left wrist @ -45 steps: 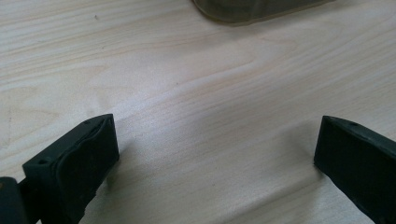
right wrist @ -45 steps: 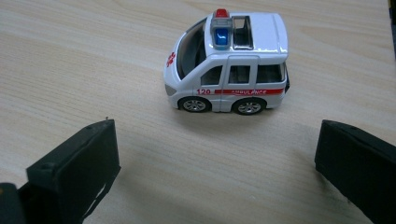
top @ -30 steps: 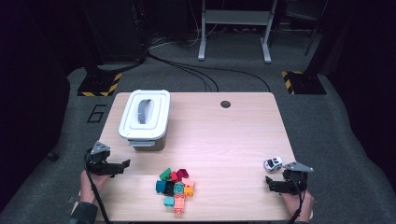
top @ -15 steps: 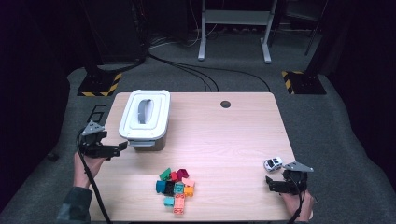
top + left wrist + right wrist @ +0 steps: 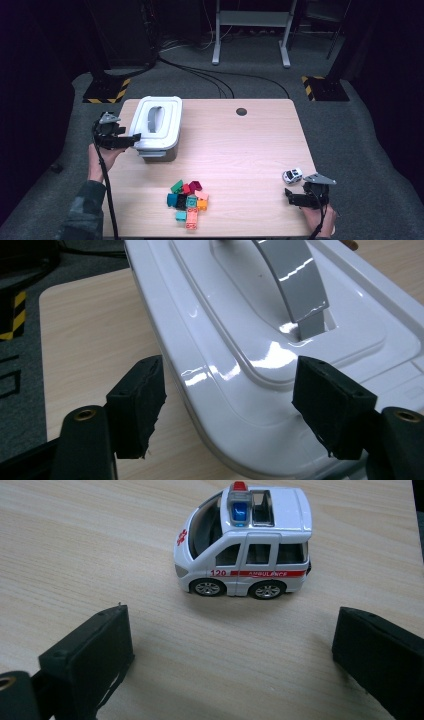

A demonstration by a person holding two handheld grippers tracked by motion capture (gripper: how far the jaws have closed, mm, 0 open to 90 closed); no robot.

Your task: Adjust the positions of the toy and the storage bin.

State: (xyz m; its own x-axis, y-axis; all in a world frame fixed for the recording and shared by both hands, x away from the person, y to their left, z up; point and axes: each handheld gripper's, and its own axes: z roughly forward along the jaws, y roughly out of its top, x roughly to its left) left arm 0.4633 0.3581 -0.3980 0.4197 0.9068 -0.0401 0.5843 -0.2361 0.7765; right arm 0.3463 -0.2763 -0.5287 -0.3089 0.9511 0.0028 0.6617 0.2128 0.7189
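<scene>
Your left gripper (image 5: 131, 141) is at the near left corner of the white lidded storage box (image 5: 156, 127), which stands at the left of the wooden table (image 5: 250, 145). Its jaws have just been closing and now stand half-wide, straddling the rim of the white lid (image 5: 280, 355). In the left gripper view one pad hangs outside the lid's edge and the other (image 5: 327, 400) sits over the lid's top; neither visibly presses on the plastic yet. The grey carry handle (image 5: 295, 277) lies beyond the pads.

Judged step: taking hold of the lid's corner in order to open the box. The next move calls for you to finish the closure on the rim, confirm a firm bite, then lift squarely; a glossy lid is likely to slip from a partial grip.

Mid-table, near the front edge, lies the cluster of coloured building bricks (image 5: 189, 201), untouched.

At the right, your right gripper (image 5: 294, 198) rests low with its jaws wide and empty. The toy ambulance (image 5: 245, 545) stands just beyond them on its wheels, apart from both pads.
</scene>
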